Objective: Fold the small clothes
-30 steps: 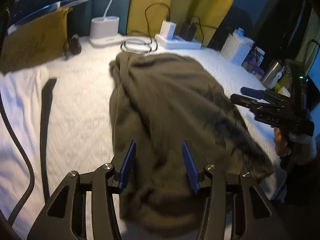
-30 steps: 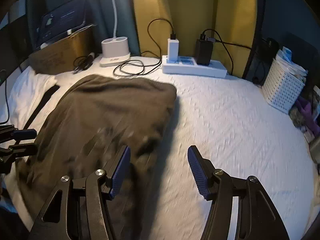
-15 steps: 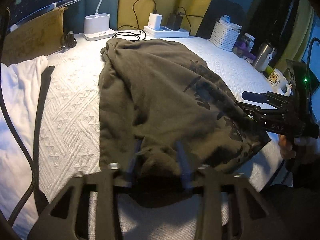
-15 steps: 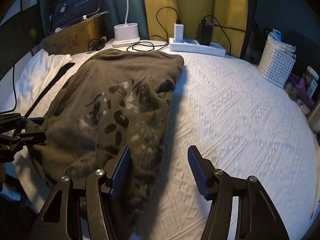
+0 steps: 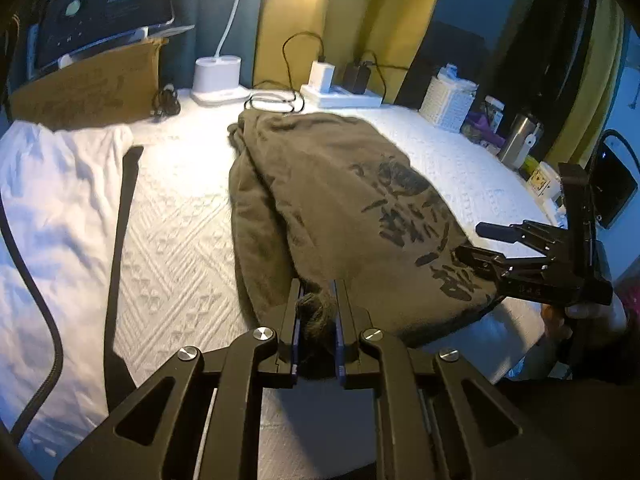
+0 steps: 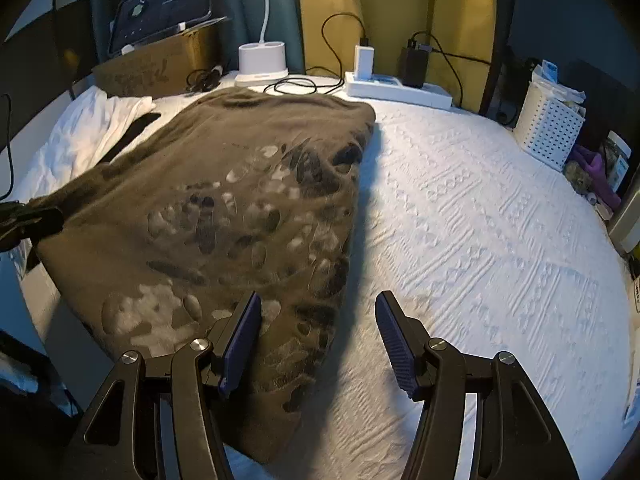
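An olive-brown garment [image 5: 340, 200] with a dark print lies lengthwise on the white bedspread [image 5: 180, 240]. My left gripper [image 5: 317, 284] is at the garment's near edge. Its jaws are closing, and a bunch of the fabric is pinched between the pads. In the right wrist view the garment [image 6: 240, 200] is pulled taut toward the left gripper [image 6: 28, 220] at the left border. My right gripper [image 6: 318, 300] stands open over the garment's near right edge, one finger above the cloth and one above the bedspread. It also shows in the left wrist view as the right gripper [image 5: 472, 242], held by a hand.
A white cloth [image 5: 52, 200] and a black strap [image 5: 120, 240] lie to the left. Along the far edge stand a cardboard box [image 5: 88, 88], a lamp base [image 5: 218, 78], coiled cables [image 5: 276, 100] and a power strip [image 5: 340, 96]. A white basket [image 6: 548, 128] and a metal cup [image 5: 520, 140] stand at the right.
The left jaws went from open above the garment to pinched on its near edge. Both grippers drew back toward the near side, and the cloth is now stretched toward the left gripper.
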Demonstrator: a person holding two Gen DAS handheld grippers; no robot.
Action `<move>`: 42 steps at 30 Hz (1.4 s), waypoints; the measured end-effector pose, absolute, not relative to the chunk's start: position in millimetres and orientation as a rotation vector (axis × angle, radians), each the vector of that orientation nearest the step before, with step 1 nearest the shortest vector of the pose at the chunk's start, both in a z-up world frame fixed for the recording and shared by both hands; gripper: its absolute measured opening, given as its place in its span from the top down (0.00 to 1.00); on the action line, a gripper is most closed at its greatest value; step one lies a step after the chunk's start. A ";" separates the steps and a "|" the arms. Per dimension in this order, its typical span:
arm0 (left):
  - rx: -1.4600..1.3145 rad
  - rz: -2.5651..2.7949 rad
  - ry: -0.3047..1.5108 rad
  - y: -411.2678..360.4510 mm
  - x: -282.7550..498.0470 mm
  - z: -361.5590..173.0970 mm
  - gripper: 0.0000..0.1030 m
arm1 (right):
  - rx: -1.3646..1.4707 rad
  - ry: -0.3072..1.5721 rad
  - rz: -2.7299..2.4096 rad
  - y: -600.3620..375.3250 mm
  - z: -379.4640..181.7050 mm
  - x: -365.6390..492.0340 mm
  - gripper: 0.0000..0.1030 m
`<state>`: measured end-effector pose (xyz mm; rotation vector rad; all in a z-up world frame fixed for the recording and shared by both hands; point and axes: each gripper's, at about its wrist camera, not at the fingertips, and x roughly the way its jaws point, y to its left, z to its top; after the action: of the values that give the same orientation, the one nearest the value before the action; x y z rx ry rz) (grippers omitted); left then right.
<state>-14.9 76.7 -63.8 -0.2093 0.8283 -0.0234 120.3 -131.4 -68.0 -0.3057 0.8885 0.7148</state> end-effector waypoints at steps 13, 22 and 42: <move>-0.191 0.003 0.887 73.1 -29.4 -91.4 0.89 | -0.273 0.897 0.711 -143.6 -82.9 97.6 0.40; -0.212 0.008 0.883 74.6 -32.0 -87.9 0.89 | -0.183 0.892 0.762 -146.3 -79.4 71.1 0.86; -0.222 0.013 0.889 87.7 -49.4 -82.6 0.81 | -0.169 0.931 0.629 -176.7 -84.4 49.0 0.34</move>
<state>-49.4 87.7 -82.6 -0.2215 0.8887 0.0128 49.0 -176.8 -84.4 -0.1688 0.9313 0.6290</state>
